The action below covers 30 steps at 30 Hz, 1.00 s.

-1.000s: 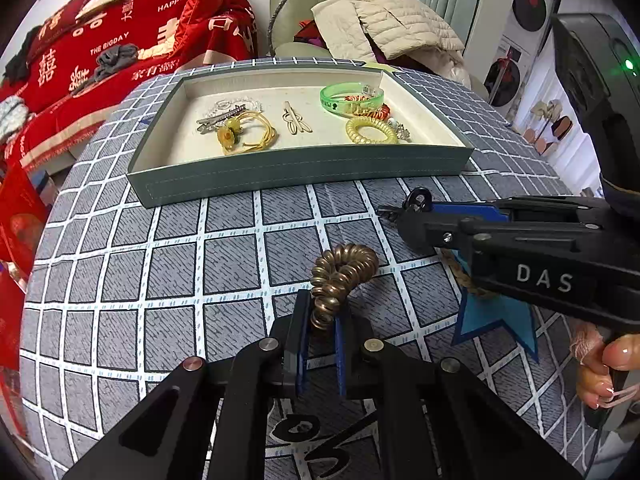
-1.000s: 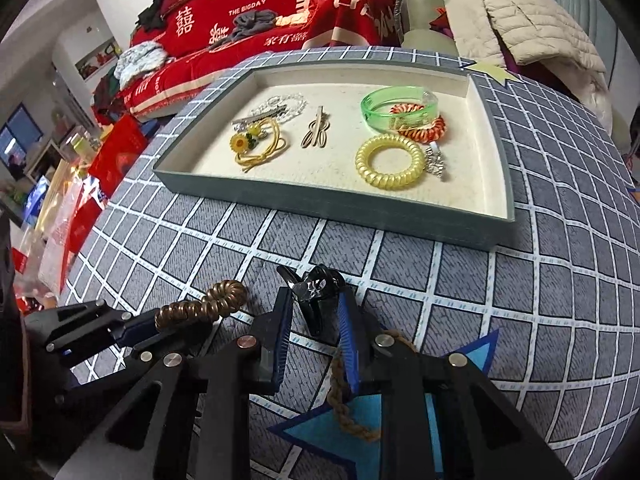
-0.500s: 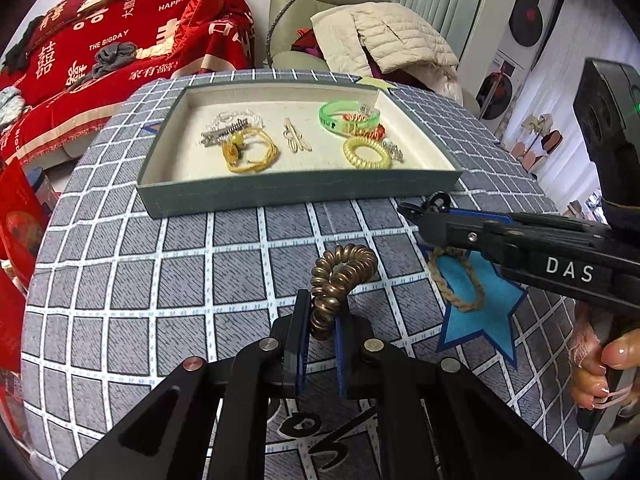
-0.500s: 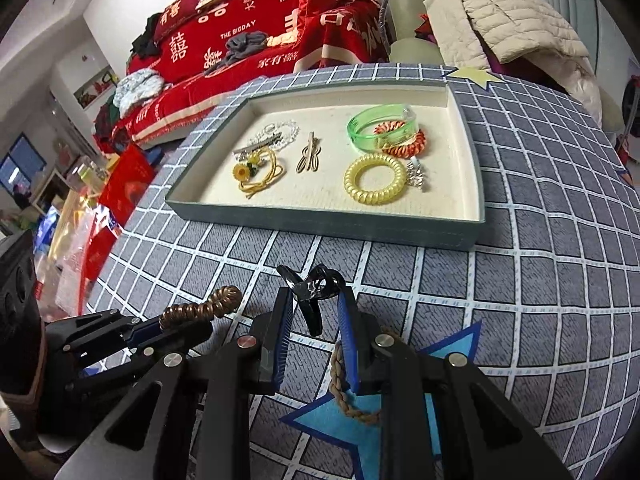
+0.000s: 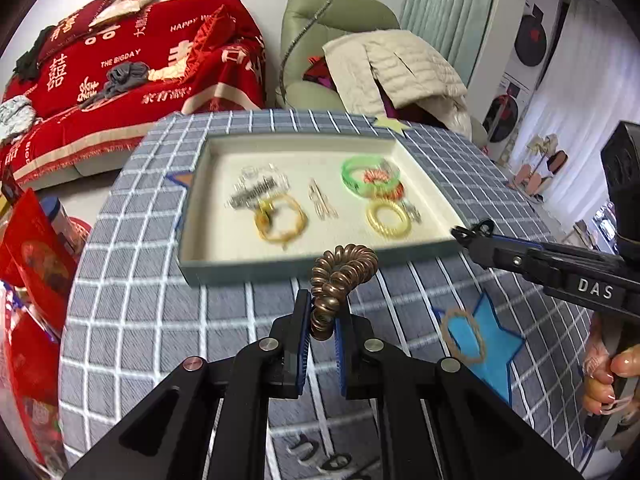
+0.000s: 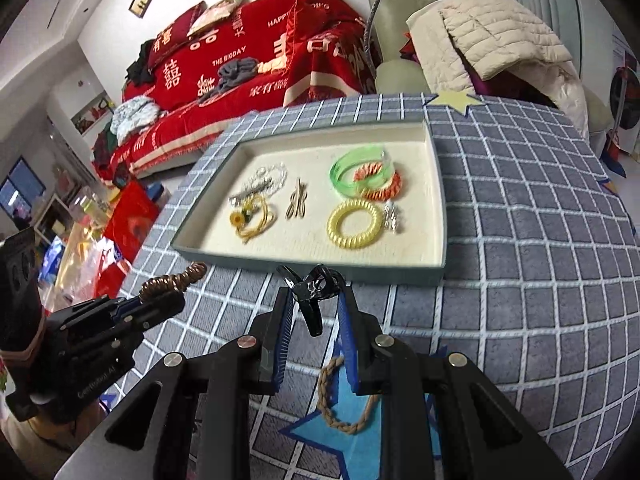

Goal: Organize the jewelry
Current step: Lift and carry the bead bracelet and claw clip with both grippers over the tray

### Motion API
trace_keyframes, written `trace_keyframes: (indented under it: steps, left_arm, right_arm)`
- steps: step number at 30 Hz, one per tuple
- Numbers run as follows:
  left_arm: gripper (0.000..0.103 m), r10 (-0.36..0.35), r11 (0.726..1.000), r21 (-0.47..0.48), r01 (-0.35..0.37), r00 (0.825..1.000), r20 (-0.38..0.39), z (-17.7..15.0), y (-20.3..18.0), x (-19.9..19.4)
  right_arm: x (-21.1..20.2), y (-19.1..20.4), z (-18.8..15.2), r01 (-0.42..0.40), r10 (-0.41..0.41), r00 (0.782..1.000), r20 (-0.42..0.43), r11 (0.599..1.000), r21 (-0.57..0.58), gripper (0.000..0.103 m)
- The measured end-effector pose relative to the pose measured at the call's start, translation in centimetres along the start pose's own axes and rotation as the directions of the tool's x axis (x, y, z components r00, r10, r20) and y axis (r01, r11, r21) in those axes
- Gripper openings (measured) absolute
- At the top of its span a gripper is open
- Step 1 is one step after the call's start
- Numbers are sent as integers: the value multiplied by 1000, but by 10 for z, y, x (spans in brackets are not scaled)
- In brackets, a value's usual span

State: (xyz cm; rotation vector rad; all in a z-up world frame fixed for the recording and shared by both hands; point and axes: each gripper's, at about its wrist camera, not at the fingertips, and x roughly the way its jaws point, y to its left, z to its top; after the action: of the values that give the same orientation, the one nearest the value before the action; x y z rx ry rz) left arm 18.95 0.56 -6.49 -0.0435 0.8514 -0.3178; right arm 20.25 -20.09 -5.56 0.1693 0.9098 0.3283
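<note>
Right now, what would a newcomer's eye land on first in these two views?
Probably the two loaded grippers up front: the left gripper pinches a bronze coil hair tie, the right gripper a black hair claw. Just beyond them sits the grey tray on the checked tablecloth, holding a green bangle and yellow coil tie. A braided tan loop lies on a blue star below the right gripper.

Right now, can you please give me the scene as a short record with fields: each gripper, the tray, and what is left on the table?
left gripper: shut on brown coil tie, lifted off the table
right gripper: shut on black clip, lifted off the table
tray: on the checked cloth, beyond both grippers
in tray: green bangle, orange coil tie, yellow coil tie, several blurred small pieces
left on table: braided loop on the blue star
</note>
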Motion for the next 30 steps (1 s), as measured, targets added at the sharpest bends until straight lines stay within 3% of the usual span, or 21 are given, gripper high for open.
trace_keyframes:
  steps: [15, 30]
  left_arm:
    - [32, 55, 998, -3, -55, 998, 11, 59, 23, 33]
    - [32, 100, 995, -23, -102, 994, -48, 80, 41, 86]
  right_arm:
    - [16, -9, 53, -5, 3, 1000, 28, 999, 48, 25]
    - [70, -19, 67, 22, -18, 999, -48, 997, 70, 25]
